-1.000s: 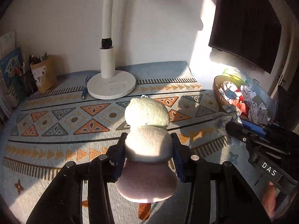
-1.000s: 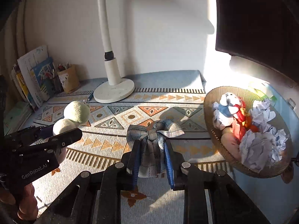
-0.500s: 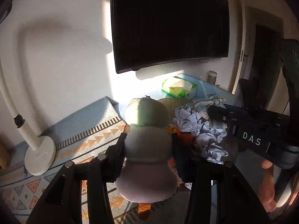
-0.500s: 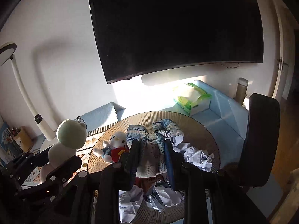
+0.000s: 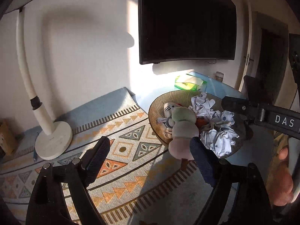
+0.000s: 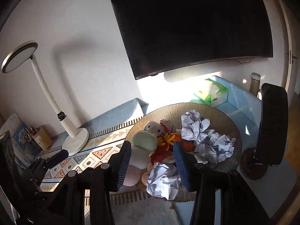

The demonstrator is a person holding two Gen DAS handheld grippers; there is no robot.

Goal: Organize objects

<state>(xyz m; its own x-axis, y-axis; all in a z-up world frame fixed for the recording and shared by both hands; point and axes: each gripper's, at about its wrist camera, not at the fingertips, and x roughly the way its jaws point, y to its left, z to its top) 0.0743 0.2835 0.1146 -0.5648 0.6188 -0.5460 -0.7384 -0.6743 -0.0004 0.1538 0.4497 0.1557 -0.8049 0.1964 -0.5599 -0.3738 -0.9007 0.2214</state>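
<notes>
The left gripper [image 5: 150, 152] hangs over the patterned mat [image 5: 120, 150] with its jaws opening wide and no pad pressing anything. The plush toy [image 5: 182, 131] sits just beyond its right finger [image 5: 201, 159], leaning on the near rim of the woven basket [image 5: 159, 105], pale green head up (its pink bottom overhangs the edge). A second ago that toy was pinched between these same fingers above the mat, by the white lamp [image 5: 50, 131]. Further right, the right gripper [image 6: 151, 159] is over the basket, jaws opening, nothing clamped. The plaid bow it held half a second ago is out of its grip; I cannot pick it out surely among the crumpled paper [image 6: 204, 138] and the cat doll [image 6: 155, 127]
</notes>
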